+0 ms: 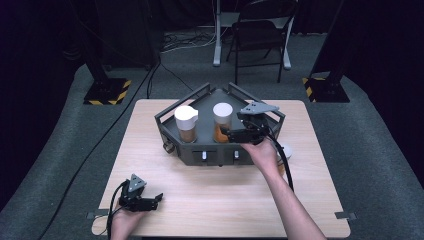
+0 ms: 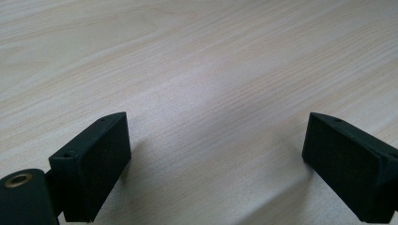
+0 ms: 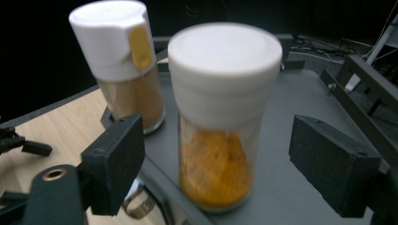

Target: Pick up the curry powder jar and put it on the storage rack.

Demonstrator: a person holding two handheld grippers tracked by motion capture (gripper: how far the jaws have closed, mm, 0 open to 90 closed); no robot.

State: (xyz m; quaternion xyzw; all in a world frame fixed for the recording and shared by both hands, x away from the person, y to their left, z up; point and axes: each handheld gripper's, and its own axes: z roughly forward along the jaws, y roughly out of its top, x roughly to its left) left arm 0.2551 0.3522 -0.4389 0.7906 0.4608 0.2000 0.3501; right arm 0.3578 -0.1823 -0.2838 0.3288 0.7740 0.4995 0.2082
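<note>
Two clear jars upright on the grey rack (image 1: 272,131): orange-powder jar (image 3: 220,126), plain white cap, nearer; brown-powder jar (image 3: 123,65), white flip cap with a yellow tab, behind it. Right gripper (image 3: 213,159) jaws apart, standing clear either side of the orange-powder jar, gripping nothing. Left gripper (image 2: 216,159) wide open over the bare wooden table (image 2: 197,61), empty

White-capped jar (image 3: 218,117) of orange powder, dark grey tray (image 1: 170,131), pale wooden table (image 1: 225,195)

No readable text, label, brand or number anywhere.
</note>
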